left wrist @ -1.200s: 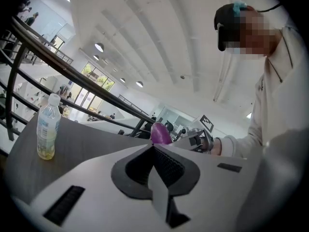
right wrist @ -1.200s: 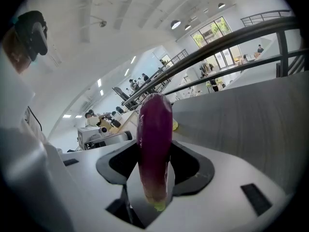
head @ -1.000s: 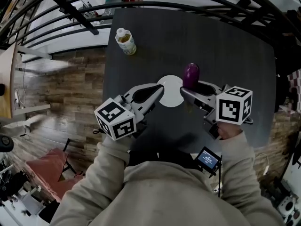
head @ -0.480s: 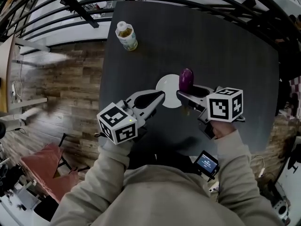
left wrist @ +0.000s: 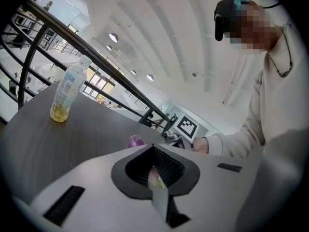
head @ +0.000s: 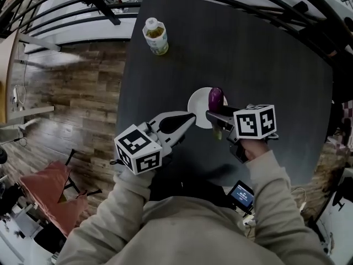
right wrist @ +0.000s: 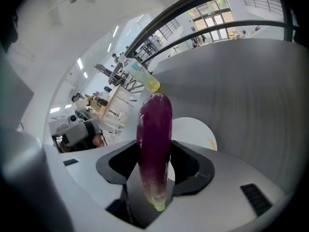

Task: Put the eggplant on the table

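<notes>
A bottle point(head: 156, 36) is seen far left on the dark table point(head: 265, 54). The left gripper point(head: 190, 118) is held clenched on nothing beside a white plate point(head: 197, 105). The eggplant point(head: 215, 96) is grasped by the right gripper point(head: 213, 115) over the plate's right edge.

Head view: right gripper point(head: 216, 116) hides the lower end of the eggplant point(head: 215, 96) and part of the plate point(head: 196, 106) from me. Left gripper view: only its purple tip clears the left gripper point(left wrist: 153, 147). Bottle point(head: 156, 36) label unreadable.
</notes>
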A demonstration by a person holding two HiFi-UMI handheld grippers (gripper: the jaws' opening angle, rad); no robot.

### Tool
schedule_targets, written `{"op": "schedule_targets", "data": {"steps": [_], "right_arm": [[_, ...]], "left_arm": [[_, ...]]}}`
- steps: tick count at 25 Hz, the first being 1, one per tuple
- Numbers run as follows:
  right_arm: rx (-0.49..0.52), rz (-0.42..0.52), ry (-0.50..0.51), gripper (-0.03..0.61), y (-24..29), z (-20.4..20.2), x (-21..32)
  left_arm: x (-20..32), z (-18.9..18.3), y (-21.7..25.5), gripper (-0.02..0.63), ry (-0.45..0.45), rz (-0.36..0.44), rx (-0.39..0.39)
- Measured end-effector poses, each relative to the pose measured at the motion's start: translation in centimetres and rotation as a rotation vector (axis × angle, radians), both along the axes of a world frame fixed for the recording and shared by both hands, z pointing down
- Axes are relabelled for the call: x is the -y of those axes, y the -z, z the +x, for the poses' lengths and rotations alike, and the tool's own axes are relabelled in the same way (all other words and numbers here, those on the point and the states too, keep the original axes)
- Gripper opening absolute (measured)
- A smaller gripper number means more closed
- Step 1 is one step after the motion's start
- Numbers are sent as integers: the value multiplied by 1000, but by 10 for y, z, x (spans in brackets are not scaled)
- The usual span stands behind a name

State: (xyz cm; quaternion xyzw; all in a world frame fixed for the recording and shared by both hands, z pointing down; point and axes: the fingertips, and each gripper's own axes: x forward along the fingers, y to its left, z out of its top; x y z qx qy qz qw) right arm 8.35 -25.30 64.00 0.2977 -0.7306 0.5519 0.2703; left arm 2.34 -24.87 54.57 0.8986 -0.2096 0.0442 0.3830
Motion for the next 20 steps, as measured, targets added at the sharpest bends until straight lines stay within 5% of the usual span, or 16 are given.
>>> {"op": "schedule_targets", "data": {"steps": [20], "right_arm": [[-206, -122, 27, 219, -68, 5, 0]], "left_arm": [[-13, -19, -9, 6, 23, -31, 2]]}}
